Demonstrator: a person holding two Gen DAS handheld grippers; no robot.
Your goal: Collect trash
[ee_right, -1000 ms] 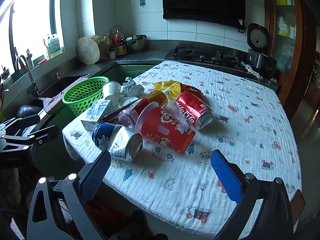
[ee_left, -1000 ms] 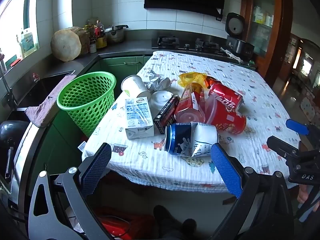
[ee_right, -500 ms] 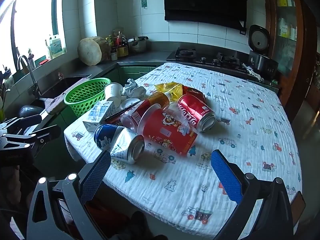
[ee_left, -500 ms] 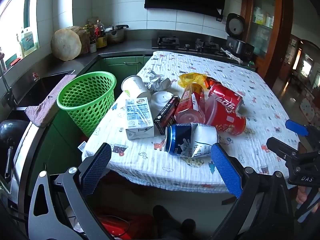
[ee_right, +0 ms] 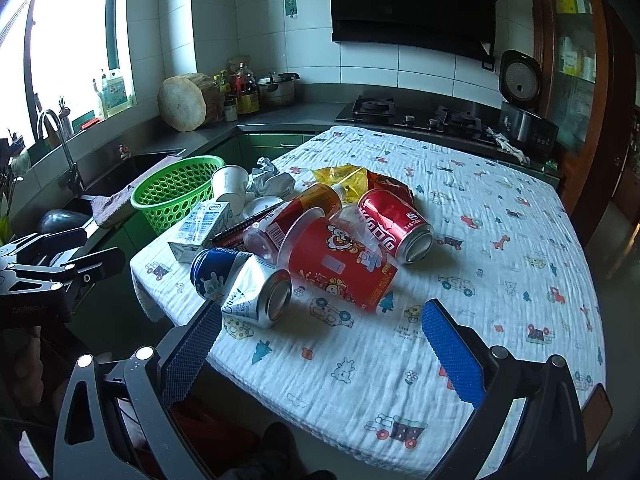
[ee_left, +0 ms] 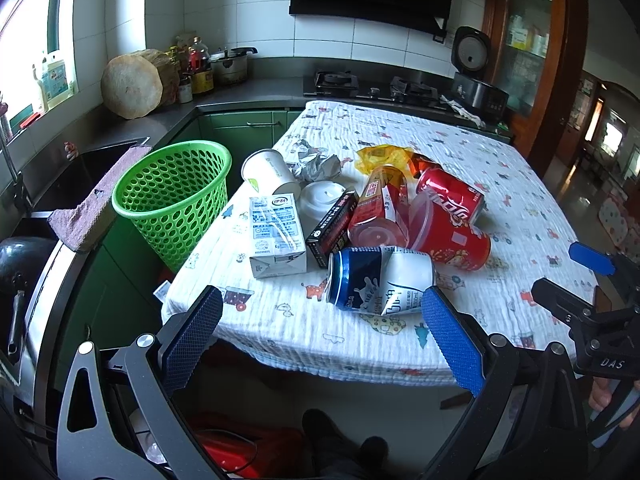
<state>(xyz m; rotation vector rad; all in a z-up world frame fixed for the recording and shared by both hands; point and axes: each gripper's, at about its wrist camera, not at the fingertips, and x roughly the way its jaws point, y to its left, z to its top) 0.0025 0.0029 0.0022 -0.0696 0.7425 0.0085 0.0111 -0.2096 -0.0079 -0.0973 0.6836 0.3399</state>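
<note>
Trash lies heaped on the cloth-covered table (ee_left: 460,152): a dented blue-and-white can (ee_left: 380,280) (ee_right: 244,284), a milk carton (ee_left: 274,236) (ee_right: 200,226), a black box (ee_left: 332,228), a red snack tub (ee_right: 340,266), a red cola can (ee_left: 448,196) (ee_right: 394,220), an orange bottle (ee_left: 380,208), a paper cup (ee_left: 270,172) and crumpled foil (ee_left: 316,164). A green basket (ee_left: 174,200) (ee_right: 176,190) stands left of the table. My left gripper (ee_left: 322,340) is open, in front of the table's near edge, below the blue can. My right gripper (ee_right: 322,354) is open above the near cloth.
A sink (ee_right: 116,168) and counter with a wooden block (ee_left: 132,88) run along the left. A stove (ee_left: 372,84) and rice cooker (ee_left: 476,76) stand behind the table. A wooden cabinet (ee_left: 528,40) is at the right. A red bag (ee_left: 240,452) lies on the floor.
Both grippers have drifted slightly; the right one has edged a little closer to the table. Both stay open and no trash has moved.
</note>
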